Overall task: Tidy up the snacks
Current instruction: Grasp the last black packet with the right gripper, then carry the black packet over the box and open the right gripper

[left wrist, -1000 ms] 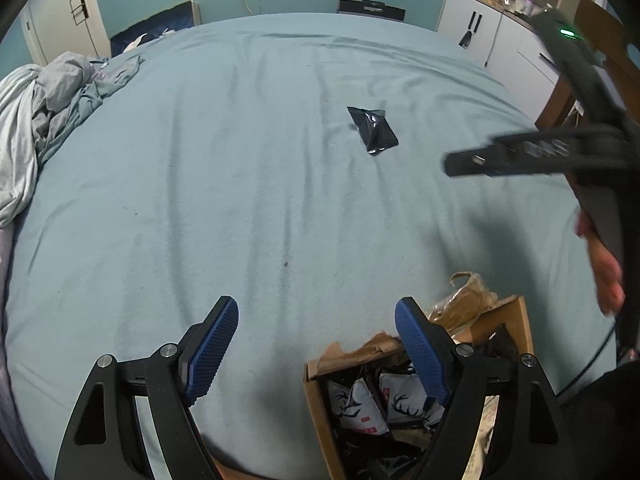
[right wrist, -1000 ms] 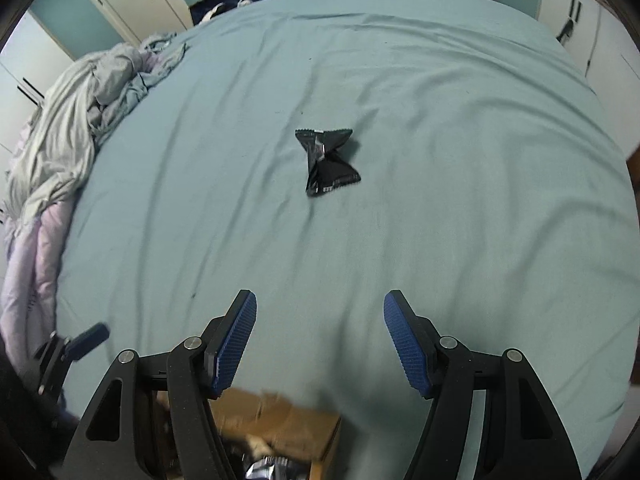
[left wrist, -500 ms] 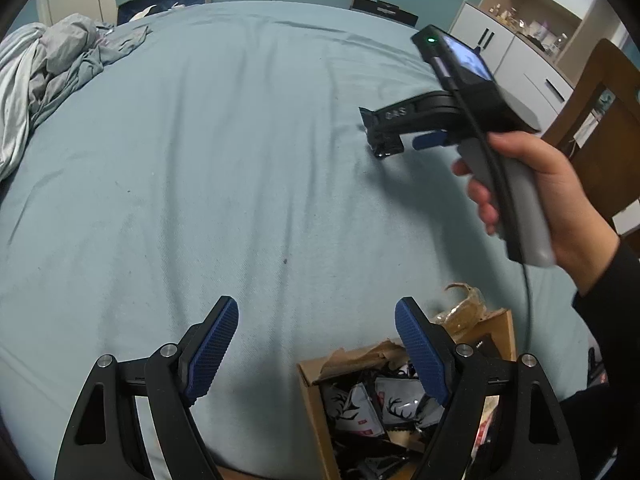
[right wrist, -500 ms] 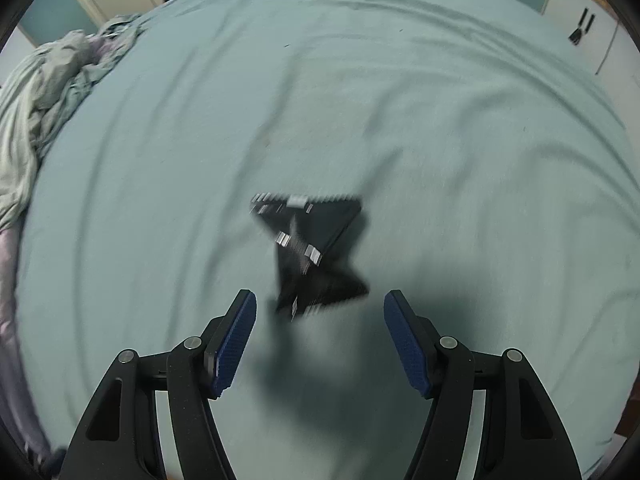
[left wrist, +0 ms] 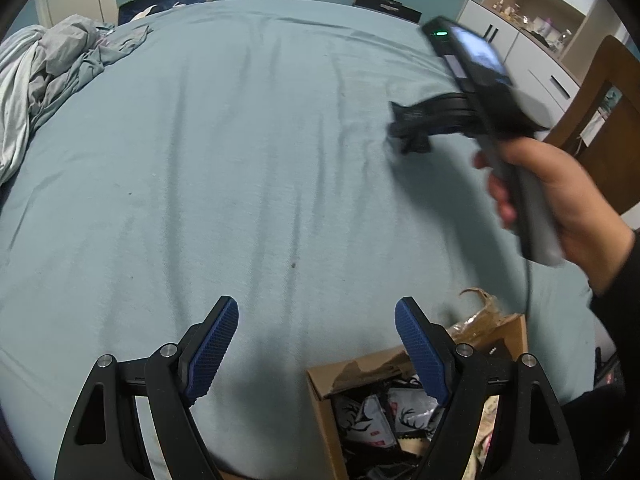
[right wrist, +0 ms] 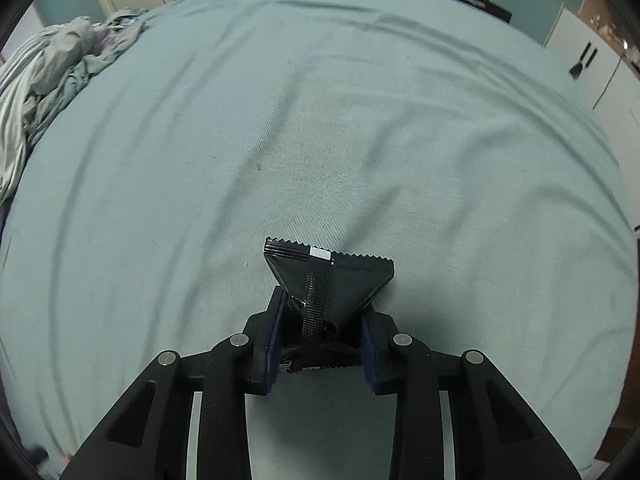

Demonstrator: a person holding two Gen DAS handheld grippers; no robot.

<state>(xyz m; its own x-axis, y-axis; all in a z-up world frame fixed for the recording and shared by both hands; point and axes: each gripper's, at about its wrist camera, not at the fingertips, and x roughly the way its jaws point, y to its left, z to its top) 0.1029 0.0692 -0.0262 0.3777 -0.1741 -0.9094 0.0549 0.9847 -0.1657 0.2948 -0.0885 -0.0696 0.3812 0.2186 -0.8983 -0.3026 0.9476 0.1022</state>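
My right gripper point(right wrist: 320, 332) is shut on a black snack packet point(right wrist: 328, 276), pinching its middle so the serrated far end fans out over the teal bed. In the left wrist view the right gripper point(left wrist: 408, 132) shows blurred at the right, held in a hand, with the packet hidden at its tip. My left gripper point(left wrist: 316, 344) is open and empty above the bed, next to a cardboard box point(left wrist: 320, 384) holding several snack packets point(left wrist: 368, 416).
The teal bedsheet point(left wrist: 240, 160) fills both views. Crumpled grey bedding point(left wrist: 48, 72) lies at the far left. White cabinets point(left wrist: 532, 60) and a wooden chair point(left wrist: 608, 120) stand at the right. Crumpled brown paper point(left wrist: 476, 320) sits at the box's far edge.
My right gripper moved forward to the black packet and closed on it. My left gripper stayed open over the box.
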